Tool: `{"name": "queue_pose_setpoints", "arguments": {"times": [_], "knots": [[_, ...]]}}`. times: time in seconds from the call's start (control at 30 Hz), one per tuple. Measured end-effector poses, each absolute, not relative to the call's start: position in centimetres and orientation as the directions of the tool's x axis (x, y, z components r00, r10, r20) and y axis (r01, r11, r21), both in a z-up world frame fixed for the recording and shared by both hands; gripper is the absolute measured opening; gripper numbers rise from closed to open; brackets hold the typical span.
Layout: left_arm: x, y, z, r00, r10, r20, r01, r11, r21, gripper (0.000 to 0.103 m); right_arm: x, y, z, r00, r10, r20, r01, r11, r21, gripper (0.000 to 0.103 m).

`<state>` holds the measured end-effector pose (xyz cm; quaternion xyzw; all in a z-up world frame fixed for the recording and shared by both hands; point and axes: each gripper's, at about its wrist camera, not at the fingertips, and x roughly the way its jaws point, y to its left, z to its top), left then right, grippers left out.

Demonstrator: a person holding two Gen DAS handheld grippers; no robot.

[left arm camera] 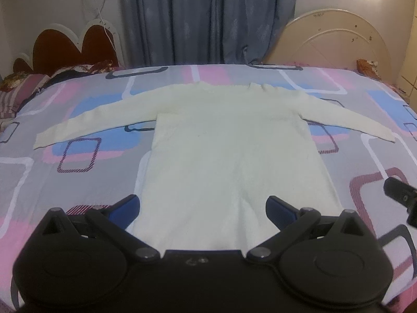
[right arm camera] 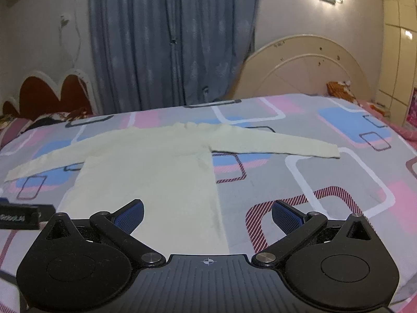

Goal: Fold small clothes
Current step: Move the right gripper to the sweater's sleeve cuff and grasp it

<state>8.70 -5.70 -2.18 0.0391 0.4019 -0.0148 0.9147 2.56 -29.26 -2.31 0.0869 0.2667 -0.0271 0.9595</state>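
A pale cream long-sleeved top (left arm camera: 229, 146) lies flat on the bed, both sleeves spread out sideways, collar at the far side. My left gripper (left arm camera: 203, 208) hovers open over its near hem, nothing between its blue-padded fingers. The same top (right arm camera: 146, 172) fills the left half of the right wrist view, its right sleeve (right arm camera: 281, 143) stretching across the sheet. My right gripper (right arm camera: 207, 214) is open above the top's near right edge, holding nothing. The right gripper's tip (left arm camera: 401, 195) shows at the right edge of the left wrist view.
The bed sheet (left arm camera: 78, 156) is grey with pink, blue and white squares. Pillows and a dark red scalloped headboard (left arm camera: 73, 49) sit at the far left. A cream arched headboard (right arm camera: 307, 70) and blue curtains (right arm camera: 172, 41) stand behind the bed. The left gripper's body (right arm camera: 18, 215) shows at left.
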Motion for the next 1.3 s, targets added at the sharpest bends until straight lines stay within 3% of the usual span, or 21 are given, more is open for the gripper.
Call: {"name": "queue_pose_setpoints", "arguments": {"times": [0.17,0.47,0.8,1.0,1.07,1.1,1.3], "knots": [[11.4,-6.6,-3.2,0.675,0.018,-0.737,0.048,0.997,0.068,0.103,5.7,-31.6,-2.4,0.881,0.004,-0.474,0.099,0.976,0.192,0.103],[16.6,-8.4,-5.3,0.668,0.052,-0.742,0.027,0.995,0.095,0.103,11.4,-35.5,-5.6,0.818,-0.023,-0.574,0.143,0.976,0.164,0.103],[22.0,-11.1,-7.7,0.655,0.098,-0.749,0.019,0.989,0.145,0.102,17.8,-40.4,-8.9,0.790,-0.034,-0.612,0.184,0.966,0.184,0.102],[25.0,-12.1,-8.8,0.634,0.071,-0.770,0.028,0.993,0.114,0.100,21.5,-44.5,-11.2,0.765,-0.086,-0.638,0.268,0.944,0.193,0.102],[25.8,-12.4,-9.2,0.638,0.071,-0.767,0.032,0.992,0.119,0.100,22.6,-46.3,-12.0,0.757,-0.118,-0.643,0.304,0.934,0.186,0.089],[26.1,-12.6,-9.3,0.639,0.077,-0.766,0.033,0.991,0.127,0.100,23.2,-47.1,-12.4,0.745,-0.133,-0.654,0.324,0.929,0.179,0.070],[28.4,-13.2,-10.7,0.623,0.098,-0.776,0.043,0.986,0.159,0.099,25.6,-52.6,-15.3,0.670,-0.169,-0.723,0.440,0.875,0.203,0.068]]}}
